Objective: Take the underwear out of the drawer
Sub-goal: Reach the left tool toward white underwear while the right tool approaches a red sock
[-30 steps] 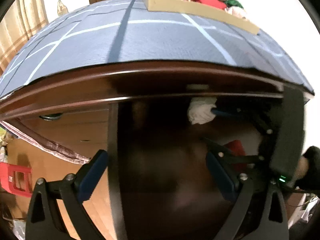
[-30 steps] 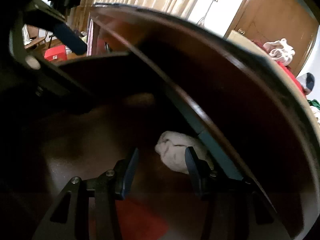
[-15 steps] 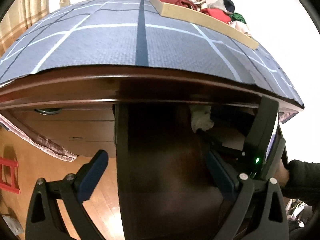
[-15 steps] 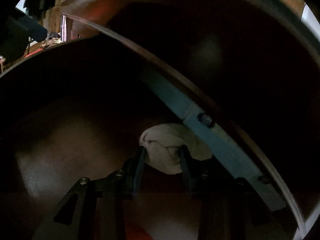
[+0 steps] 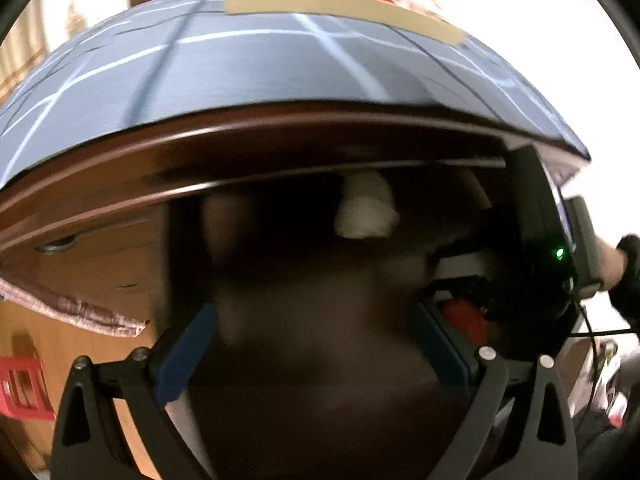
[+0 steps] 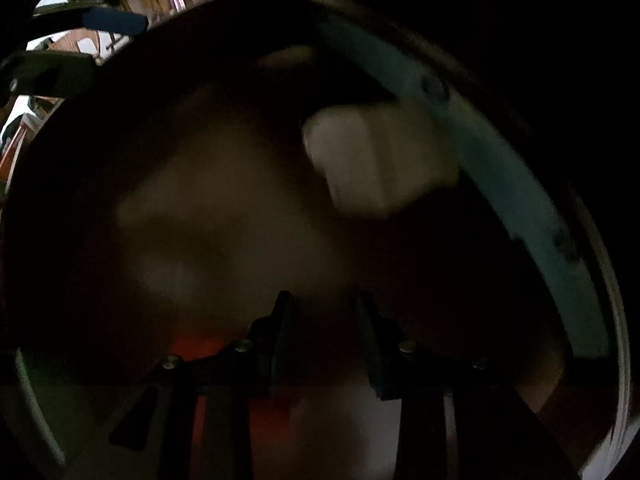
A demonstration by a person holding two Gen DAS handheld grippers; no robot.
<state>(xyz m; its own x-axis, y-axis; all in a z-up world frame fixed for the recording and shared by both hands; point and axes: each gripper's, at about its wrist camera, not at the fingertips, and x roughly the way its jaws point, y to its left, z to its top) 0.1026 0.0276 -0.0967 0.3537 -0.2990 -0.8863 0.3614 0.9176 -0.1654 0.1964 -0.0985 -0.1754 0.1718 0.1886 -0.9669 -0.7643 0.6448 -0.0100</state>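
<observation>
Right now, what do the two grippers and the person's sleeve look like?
The left gripper has black triangular arms, silver screws and blue pads. The right gripper looks all dark in the dim drawer; its body shows a green light and a thin black cable. The sleeve is black.

White bundled underwear (image 6: pixel 376 160) lies inside dark drawer (image 6: pixel 224 208).

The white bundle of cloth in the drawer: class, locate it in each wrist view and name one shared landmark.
Left wrist: white bundle of cloth, upper centre-right, under the dark wooden top edge.
Right wrist: same bundle, upper centre-right, beyond the fingertips.
Shared landmark: red cloth near the bottom.
</observation>
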